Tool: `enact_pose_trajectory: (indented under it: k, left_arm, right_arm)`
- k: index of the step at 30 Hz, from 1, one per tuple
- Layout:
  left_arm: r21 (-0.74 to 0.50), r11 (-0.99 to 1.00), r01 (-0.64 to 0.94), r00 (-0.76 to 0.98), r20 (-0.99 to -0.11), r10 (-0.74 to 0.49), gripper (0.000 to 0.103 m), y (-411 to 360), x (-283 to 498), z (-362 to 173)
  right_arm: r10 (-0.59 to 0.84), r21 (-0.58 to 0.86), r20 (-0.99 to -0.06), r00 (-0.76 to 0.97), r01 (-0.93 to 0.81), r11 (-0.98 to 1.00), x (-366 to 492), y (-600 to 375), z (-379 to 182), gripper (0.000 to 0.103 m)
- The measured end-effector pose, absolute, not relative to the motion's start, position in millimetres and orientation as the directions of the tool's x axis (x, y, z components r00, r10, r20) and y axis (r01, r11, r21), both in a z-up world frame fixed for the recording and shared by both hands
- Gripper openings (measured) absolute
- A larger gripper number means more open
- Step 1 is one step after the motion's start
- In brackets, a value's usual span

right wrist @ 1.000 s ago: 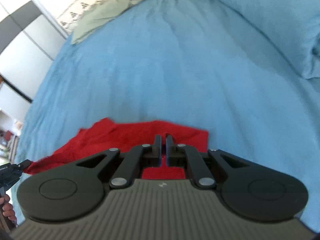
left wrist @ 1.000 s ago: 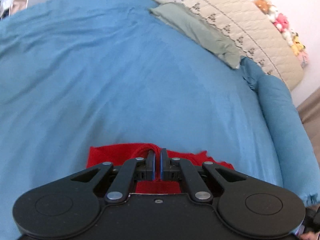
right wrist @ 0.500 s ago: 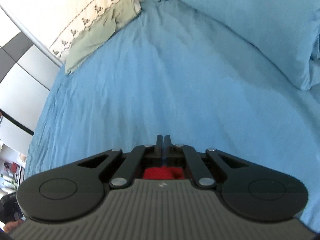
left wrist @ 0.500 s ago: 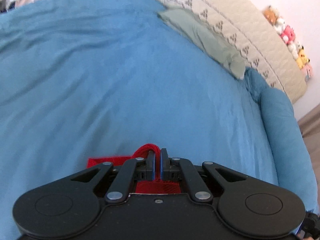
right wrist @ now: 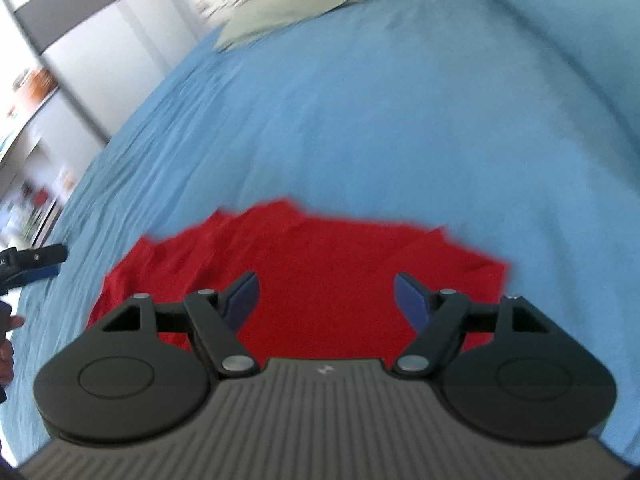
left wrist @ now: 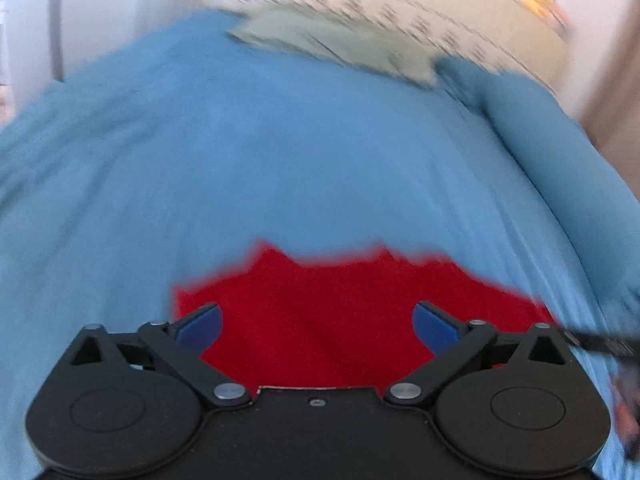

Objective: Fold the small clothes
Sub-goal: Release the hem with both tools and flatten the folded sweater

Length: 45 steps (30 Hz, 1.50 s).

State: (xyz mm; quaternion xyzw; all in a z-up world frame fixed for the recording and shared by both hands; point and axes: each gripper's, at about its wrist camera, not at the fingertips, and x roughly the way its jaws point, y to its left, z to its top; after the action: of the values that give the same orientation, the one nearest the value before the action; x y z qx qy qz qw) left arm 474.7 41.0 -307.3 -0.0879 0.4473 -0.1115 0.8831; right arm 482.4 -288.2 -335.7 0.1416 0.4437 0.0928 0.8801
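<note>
A small red garment [left wrist: 320, 304] lies flat on the blue bedsheet [left wrist: 240, 160], just ahead of both grippers. My left gripper [left wrist: 318, 322] is open wide and empty above its near edge. In the right wrist view the same red garment [right wrist: 320, 264] lies spread under my right gripper [right wrist: 325, 298], which is also open and empty. The left gripper's tip shows at the left edge of the right wrist view [right wrist: 34, 264]. Both views are blurred by motion.
A grey-green cloth [left wrist: 340, 40] lies at the far side of the bed against a cream quilted headboard [left wrist: 400, 4]. A blue pillow [left wrist: 560, 160] lies on the right. Wardrobe doors [right wrist: 80, 40] stand beyond the bed's left edge.
Both grippers were shut on the red garment and have opened, letting it go. It now lies spread on the sheet. Both cameras have pulled back and tilted.
</note>
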Motion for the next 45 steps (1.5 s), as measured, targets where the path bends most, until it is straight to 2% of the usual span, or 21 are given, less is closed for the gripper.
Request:
enact_pose_trajectory:
  k: [4, 7, 10, 14, 17, 20, 22, 26, 31, 33, 37, 41, 45]
  left_arm:
    - [-0.297, 0.944, 0.144, 0.470, -0.819, -0.329, 0.103, 30.9, 448.4, -345.4]
    - [-0.265, 0.961, 0.083, 0.410, -0.870, -0.275, 0.103, 42.2, 433.7, -380.2]
    - [-0.235, 0.962, 0.139, 0.424, -0.864, -0.273, 0.103, 48.8, 416.4, -394.1]
    - [-0.087, 0.967, 0.240, 0.389, -0.904, -0.177, 0.103, 28.2, 412.7, -387.4]
    - [-0.064, 0.963, 0.264, 0.402, -0.900, -0.170, 0.103, 18.9, 410.9, -363.9]
    - [-0.171, 0.936, 0.309, 0.422, -0.857, -0.296, 0.103, 1.7, 408.9, -331.6]
    - [-0.261, 0.885, 0.384, 0.379, -0.830, -0.409, 0.103, -20.7, 412.8, -321.4]
    - [-0.377, 0.773, 0.510, 0.255, -0.792, -0.554, 0.103, -66.8, 426.4, -335.8]
    - [-0.435, 0.771, 0.466, 0.155, -0.817, -0.555, 0.103, -76.7, 460.1, -390.4]
    - [-0.499, 0.748, 0.438, 0.147, -0.781, -0.607, 0.103, -64.5, 465.3, -391.9]
    - [-0.552, 0.752, 0.362, 0.159, -0.758, -0.633, 0.101, -51.6, 475.5, -369.3]
    - [-0.507, 0.764, 0.400, 0.191, -0.769, -0.610, 0.103, -61.0, 503.1, -354.7]
    - [-0.517, 0.747, 0.418, 0.182, -0.757, -0.627, 0.103, -88.6, 538.9, -372.4]
  right_arm:
    - [0.248, 0.227, -0.787, 0.565, -0.108, 0.968, 485.3, -268.1, -357.7, 0.087]
    - [0.054, 0.023, -0.820, 0.570, -0.062, 0.998, 488.2, -272.4, -381.0, 0.086]
    - [0.080, 0.081, -0.813, 0.577, -0.025, 0.996, 489.1, -294.6, -390.1, 0.086]
    - [0.024, 0.010, -0.820, 0.571, -0.027, 1.000, 492.2, -288.3, -385.4, 0.086]
    - [-0.015, -0.009, -0.814, 0.580, 0.013, 1.000, 486.5, -277.1, -369.1, 0.088]
    - [0.068, 0.026, -0.786, 0.614, -0.077, 0.997, 460.1, -260.8, -346.8, 0.089]
    - [0.075, -0.002, -0.790, 0.609, -0.125, 0.992, 438.0, -247.0, -341.9, 0.089]
    - [0.074, -0.036, -0.823, 0.563, -0.182, 0.983, 412.3, -239.3, -361.7, 0.090]
    - [0.081, -0.021, -0.835, 0.544, -0.179, 0.984, 378.9, -271.4, -385.6, 0.092]
    - [0.068, -0.026, -0.840, 0.538, -0.165, 0.986, 375.9, -281.3, -387.9, 0.094]
    - [0.059, -0.011, -0.853, 0.519, -0.132, 0.991, 376.2, -292.6, -376.7, 0.095]
    - [0.068, 0.011, -0.830, 0.554, -0.106, 0.994, 375.2, -292.3, -360.9, 0.097]
    - [0.099, 0.062, -0.807, 0.582, -0.082, 0.995, 382.7, -291.0, -354.1, 0.097]
